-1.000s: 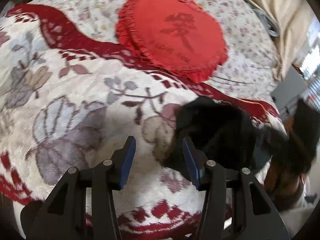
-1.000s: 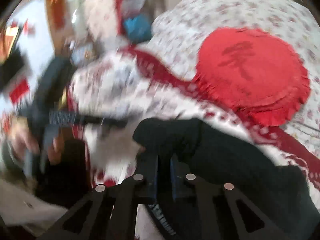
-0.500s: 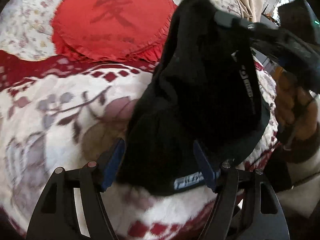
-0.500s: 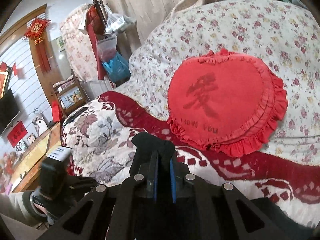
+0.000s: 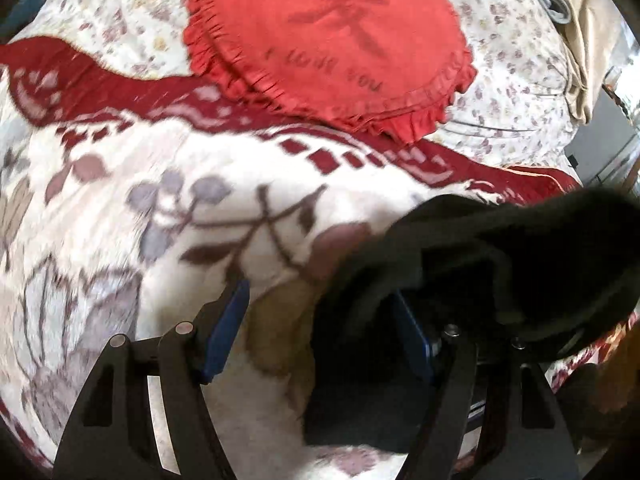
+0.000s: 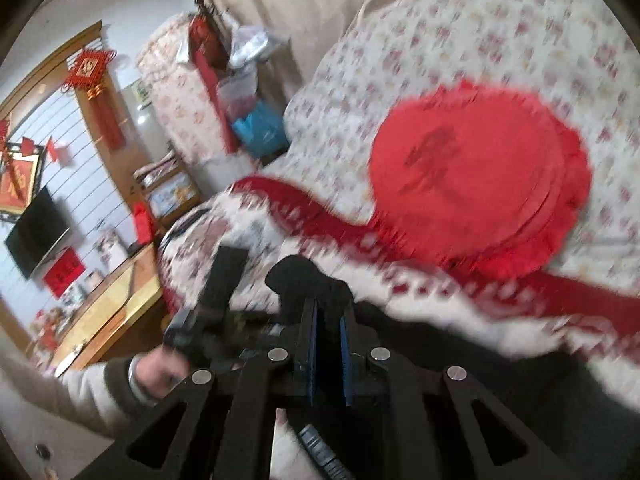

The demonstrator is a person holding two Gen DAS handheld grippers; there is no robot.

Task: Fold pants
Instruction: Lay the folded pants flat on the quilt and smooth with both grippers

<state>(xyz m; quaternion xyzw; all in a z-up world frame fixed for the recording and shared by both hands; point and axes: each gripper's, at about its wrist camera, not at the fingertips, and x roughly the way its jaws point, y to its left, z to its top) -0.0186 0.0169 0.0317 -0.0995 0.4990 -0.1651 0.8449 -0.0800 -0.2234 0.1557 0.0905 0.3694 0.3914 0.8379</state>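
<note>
The black pants [image 5: 492, 256] lie bunched on the flowered blanket [image 5: 140, 200] at the lower right of the left wrist view. My left gripper [image 5: 320, 324] is open; black cloth drapes over its right finger, its left finger is bare. In the right wrist view my right gripper [image 6: 326, 328] is shut on a fold of the black pants [image 6: 308, 280], which trail down and right over the blanket [image 6: 460, 312]. The left gripper [image 6: 216, 304] and the hand holding it show just left of it.
A red heart-shaped frilled cushion [image 5: 332, 44] lies on the floral bedspread [image 5: 512, 80] beyond the blanket; it also shows in the right wrist view [image 6: 480, 176]. Left of the bed are a wooden cabinet [image 6: 108, 312], a wall television [image 6: 36, 232] and piled bags [image 6: 260, 128].
The pants, held high in front of the left gripper half a second ago, have come down to the blanket. Both views are blurred with motion. The right gripper has kept its hold.
</note>
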